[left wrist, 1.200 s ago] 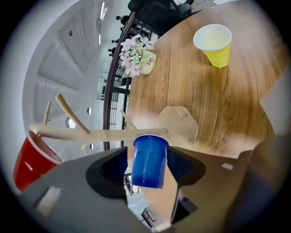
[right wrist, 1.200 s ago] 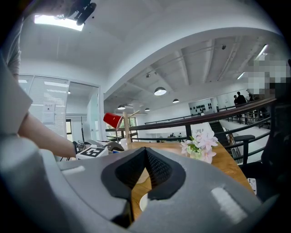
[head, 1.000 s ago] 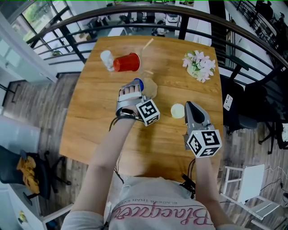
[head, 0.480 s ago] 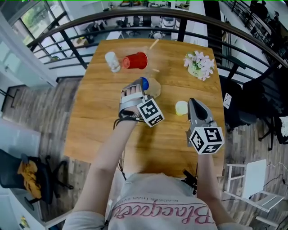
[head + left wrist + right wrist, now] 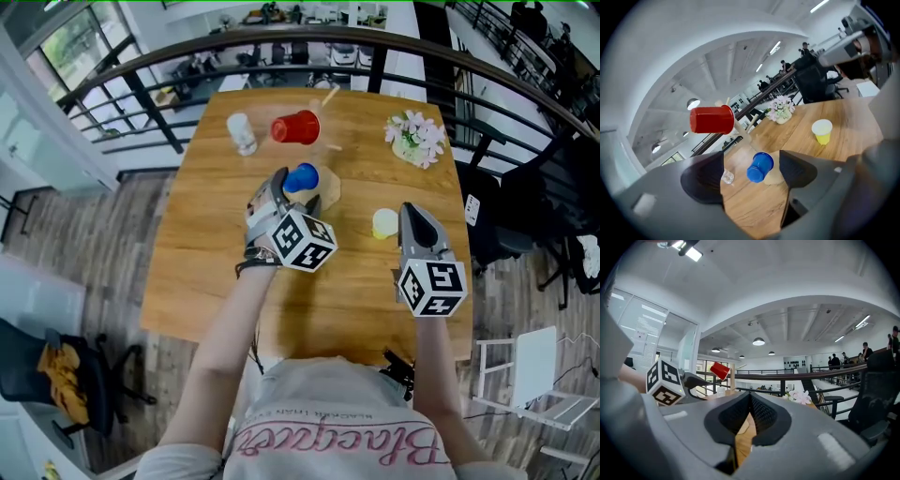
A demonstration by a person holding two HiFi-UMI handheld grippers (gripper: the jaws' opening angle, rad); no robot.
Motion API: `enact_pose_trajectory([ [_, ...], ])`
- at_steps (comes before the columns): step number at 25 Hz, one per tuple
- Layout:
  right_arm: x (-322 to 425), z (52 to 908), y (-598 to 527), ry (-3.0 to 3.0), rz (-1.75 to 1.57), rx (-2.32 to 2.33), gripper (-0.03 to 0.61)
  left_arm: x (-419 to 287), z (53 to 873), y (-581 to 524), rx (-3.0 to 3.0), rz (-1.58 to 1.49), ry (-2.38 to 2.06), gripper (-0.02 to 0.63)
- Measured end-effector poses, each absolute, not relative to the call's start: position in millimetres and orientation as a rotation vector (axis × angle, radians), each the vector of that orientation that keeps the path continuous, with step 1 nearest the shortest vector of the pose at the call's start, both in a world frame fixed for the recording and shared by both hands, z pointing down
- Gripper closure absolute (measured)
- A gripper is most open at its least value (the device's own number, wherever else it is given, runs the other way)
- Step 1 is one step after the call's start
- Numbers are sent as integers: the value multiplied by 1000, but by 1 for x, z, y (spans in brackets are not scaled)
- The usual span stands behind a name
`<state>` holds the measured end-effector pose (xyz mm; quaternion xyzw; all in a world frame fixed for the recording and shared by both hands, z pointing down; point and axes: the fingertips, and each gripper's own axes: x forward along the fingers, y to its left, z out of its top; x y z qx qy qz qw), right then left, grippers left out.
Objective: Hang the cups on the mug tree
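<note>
Gaping left claw [image 5: 751, 165] just narrowed, blue cup [image 5: 302, 177] between its jaws (ungripped) | right claw [image 5: 750, 414] closed, empty

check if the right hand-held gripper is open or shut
Shut: the right hand-held gripper shows its two pads pressed together, nothing between them.
</note>
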<state>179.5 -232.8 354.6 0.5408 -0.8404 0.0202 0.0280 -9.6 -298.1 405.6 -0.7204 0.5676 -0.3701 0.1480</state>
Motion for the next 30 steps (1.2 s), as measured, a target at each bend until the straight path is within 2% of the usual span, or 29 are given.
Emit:
enact_pose_trajectory([
  [2,180,353,-230,-2591,57,1686,577,-15,395,-292,-2104,-973,1674,238],
  [6,176,352,-225,-2587,38,1702,575,-31,370,-278,-2068,-807,1724,336],
  [8,174,352,-223,-2588,32,1707,537,-37,363,-271,-2071,-735,1744,373],
  [12,171,350,-218,-2584,14,1721,510,-48,352,-261,-2119,-589,1800,459],
  [17,170,351,-214,-2556,-26,1746,438,-64,348,-254,-2201,-394,1900,598],
  [23,177,360,-215,-2529,14,1799,231,-67,352,-252,-2294,-286,1893,598],
  [26,179,369,-218,-2504,65,1812,174,-72,352,-251,-2324,-241,1900,598],
  [30,179,384,-226,-2459,86,1829,135,-76,357,-251,-2339,-228,1885,597],
])
